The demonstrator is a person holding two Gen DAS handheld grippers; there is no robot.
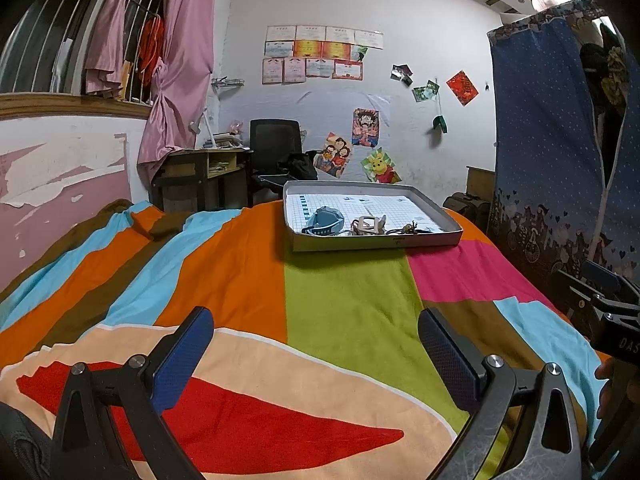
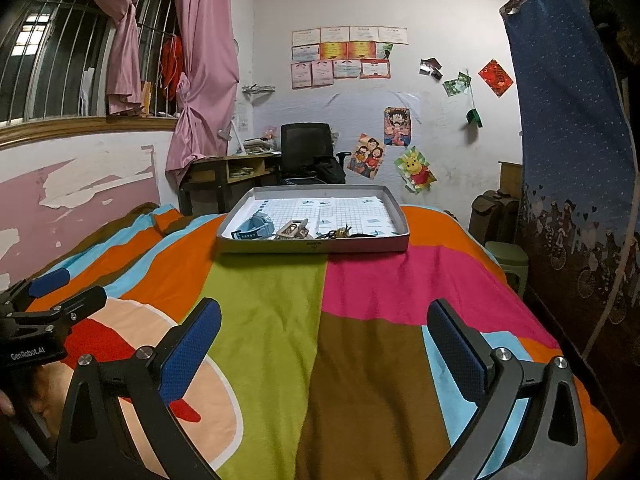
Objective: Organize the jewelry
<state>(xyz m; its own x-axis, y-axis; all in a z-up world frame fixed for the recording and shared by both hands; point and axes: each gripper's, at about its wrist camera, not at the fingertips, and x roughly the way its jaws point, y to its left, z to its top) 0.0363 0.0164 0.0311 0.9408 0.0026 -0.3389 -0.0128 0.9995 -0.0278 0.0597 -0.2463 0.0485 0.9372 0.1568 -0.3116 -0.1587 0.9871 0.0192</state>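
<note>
Bedroom, white wall with posters, pink curtain at a barred window, desk and black chair at the back. Work surface is a bed with a striped multicolour cover. Shallow grey tray sits at the far end of the bed, straight ahead of both grippers and well apart from them, long side across the view. Contents all bunched along the near wall: blue watch at the left, a pale buckle-like piece in the middle, a small dark-and-gold tangle to the right; too small to tell what each bit is. Rest of the tray floor shows only a gridded paper liner. Left gripper jaws wide apart, nothing between them, low over the near end of the bed. Right gripper same: jaws apart, holding nothing. The tray lies slightly right of centre for the left gripper and nearly dead centre for the right one. Judgement: neither is clearly nearer; watch suits the left, tangle the right. Next move is a long forward reach over the near wall, then down.
</note>
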